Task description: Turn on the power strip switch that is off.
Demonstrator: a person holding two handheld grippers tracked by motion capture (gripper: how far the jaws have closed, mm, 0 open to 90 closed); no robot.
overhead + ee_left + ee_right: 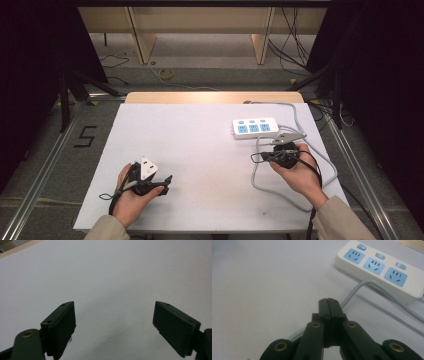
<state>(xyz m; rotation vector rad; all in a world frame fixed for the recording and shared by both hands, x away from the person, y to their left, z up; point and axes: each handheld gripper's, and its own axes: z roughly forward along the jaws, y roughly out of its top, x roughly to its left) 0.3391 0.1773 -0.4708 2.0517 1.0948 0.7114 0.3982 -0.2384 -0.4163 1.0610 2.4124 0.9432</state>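
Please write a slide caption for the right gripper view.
Shut right gripper above grey cable, near white power strip.

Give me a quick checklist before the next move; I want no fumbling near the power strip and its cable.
1. Right gripper shut, nothing between its jaws: ok.
2. Left gripper open, over bare table: ok.
3. Power strip lying flat, sockets facing up: ok.
4. Grey cable loops close under the right gripper, snag risk: not ok.
5. Plug at the cable's end located: cannot tell.
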